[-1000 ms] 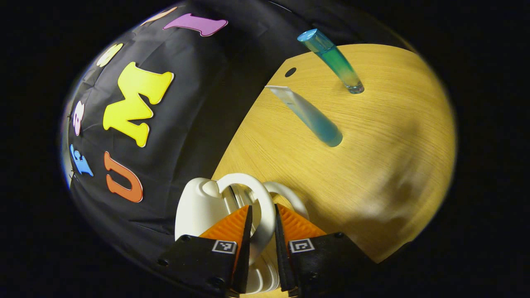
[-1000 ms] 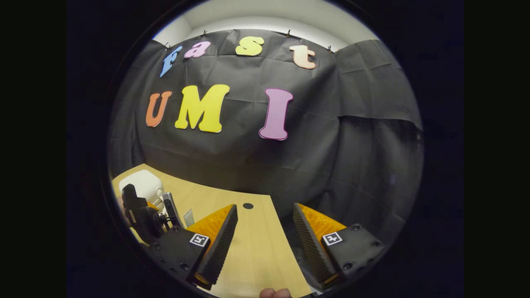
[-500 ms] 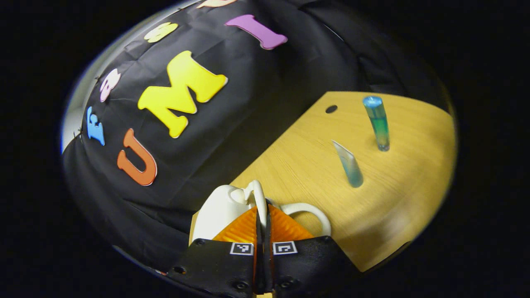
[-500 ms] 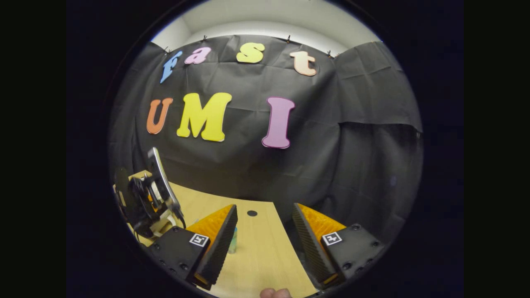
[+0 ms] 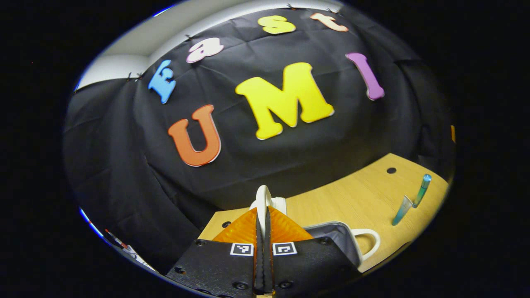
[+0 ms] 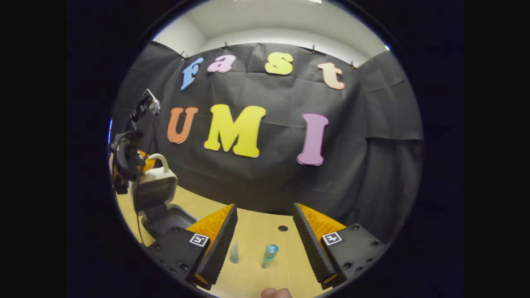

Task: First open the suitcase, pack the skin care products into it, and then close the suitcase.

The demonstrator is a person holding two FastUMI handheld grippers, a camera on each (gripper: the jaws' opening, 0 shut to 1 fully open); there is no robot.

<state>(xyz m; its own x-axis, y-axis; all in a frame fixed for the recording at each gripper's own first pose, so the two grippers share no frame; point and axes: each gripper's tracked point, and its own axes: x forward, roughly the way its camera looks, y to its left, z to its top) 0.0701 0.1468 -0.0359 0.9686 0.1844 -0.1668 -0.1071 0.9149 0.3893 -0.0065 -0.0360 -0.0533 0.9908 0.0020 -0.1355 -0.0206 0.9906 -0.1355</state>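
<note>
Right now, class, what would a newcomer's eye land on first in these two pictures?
The small white suitcase at the table's left end, its lid lifted by the handle in the left gripper. Next, two blue skincare tubes standing on the wooden table between the right gripper fingers.

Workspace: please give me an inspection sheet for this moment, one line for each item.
Surface: wooden table with a small dark hole.
Job's things: white suitcase stands open, its lid raised, grey lining showing; a blue tube and a blue-green bottle stand upright on the table, apart from each other, not yet packed.
Clutter: nothing seen.
Grippers: left gripper shut on the lid's handle; right gripper open, holding nothing, the tube and bottle between its fingers in its view.
Cables: a thin dark cable hangs from the left gripper.
Surroundings: black cloth wall; pale room wall above.
</note>
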